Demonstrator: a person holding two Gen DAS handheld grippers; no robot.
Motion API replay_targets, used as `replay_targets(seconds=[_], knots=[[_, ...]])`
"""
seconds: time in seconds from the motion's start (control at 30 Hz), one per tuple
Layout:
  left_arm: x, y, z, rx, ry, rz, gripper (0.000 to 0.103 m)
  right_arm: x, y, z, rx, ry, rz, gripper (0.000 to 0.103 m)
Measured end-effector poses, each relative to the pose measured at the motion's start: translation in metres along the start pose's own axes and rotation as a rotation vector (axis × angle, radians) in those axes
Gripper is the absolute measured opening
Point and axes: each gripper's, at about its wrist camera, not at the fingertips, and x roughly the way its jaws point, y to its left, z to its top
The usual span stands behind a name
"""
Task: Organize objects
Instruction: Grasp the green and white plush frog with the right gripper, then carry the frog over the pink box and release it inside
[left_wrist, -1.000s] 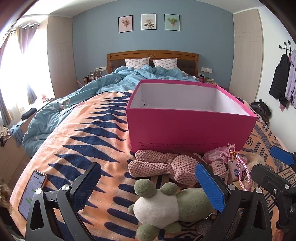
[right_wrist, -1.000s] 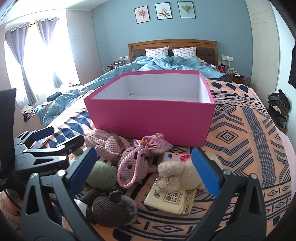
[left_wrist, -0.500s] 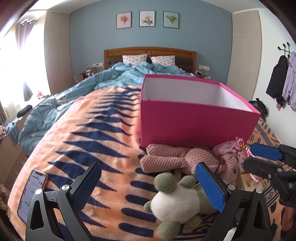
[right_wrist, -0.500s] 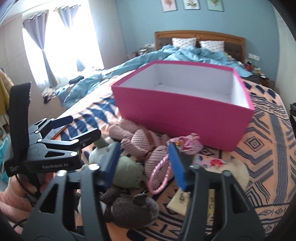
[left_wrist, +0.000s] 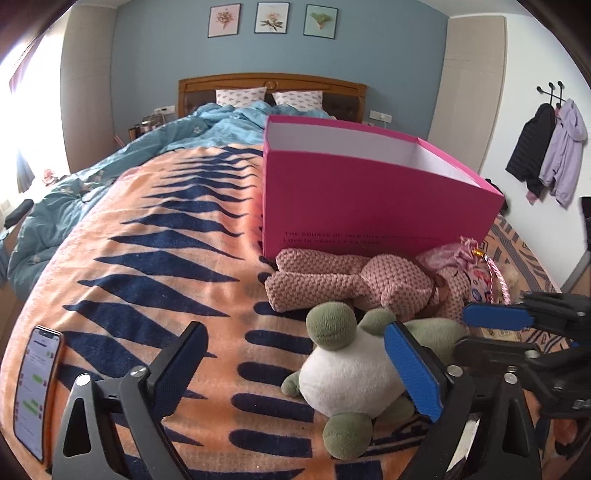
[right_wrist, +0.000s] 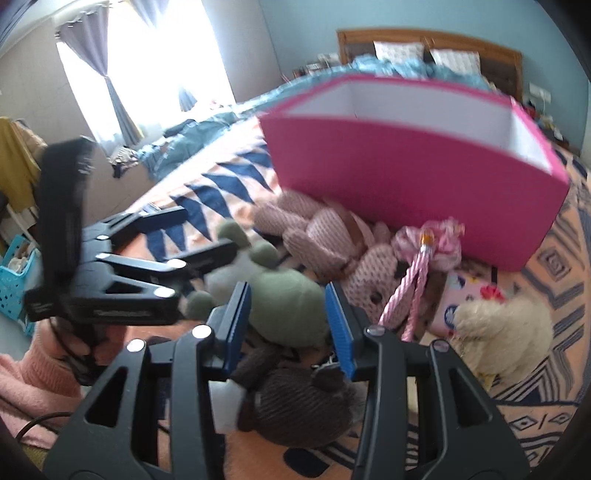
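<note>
Across the bed's orange blanket we spread our left tongs, now closing, while our right tongs narrow around the green plush, below the pink box.

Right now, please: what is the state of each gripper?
Left gripper: open, jaws closing, holding nothing.
Right gripper: jaws closing around the green plush toy; a firm grip cannot be told.
</note>
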Motion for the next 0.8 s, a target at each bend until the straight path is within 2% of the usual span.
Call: replay_targets(seconds=[0.07,0.13,0.27,0.37,0.5,0.6,0.8], knots=[[0.003,0.002,-0.002,0.001,0.022,-0.032,0.090,0.009,-0.003,-0.001,0.007,0.018,-0.004,0.045],[0.007,0.003,-0.005,0.003,0.042,-0.059,0.087,0.014,-0.005,0.000,0.015,0.022,-0.013,0.052],[0.009,0.006,-0.006,0.005,0.064,-0.136,0.084,0.025,-0.005,-0.003,0.013,0.057,0.007,0.059],[0.017,0.003,-0.010,0.002,0.122,-0.245,0.081,0.028,-0.005,-0.003,0.008,0.051,0.005,0.055],[0.017,-0.003,-0.017,-0.005,0.148,-0.299,0.074,0.022,-0.013,-0.004,0.042,0.041,0.036,0.050],[0.009,-0.003,-0.015,-0.015,0.132,-0.313,0.074,0.014,-0.010,-0.002,0.034,0.024,0.038,0.050],[-0.022,-0.004,-0.001,0.010,0.049,-0.321,0.074,-0.017,0.005,0.013,-0.005,-0.044,0.062,0.050]])
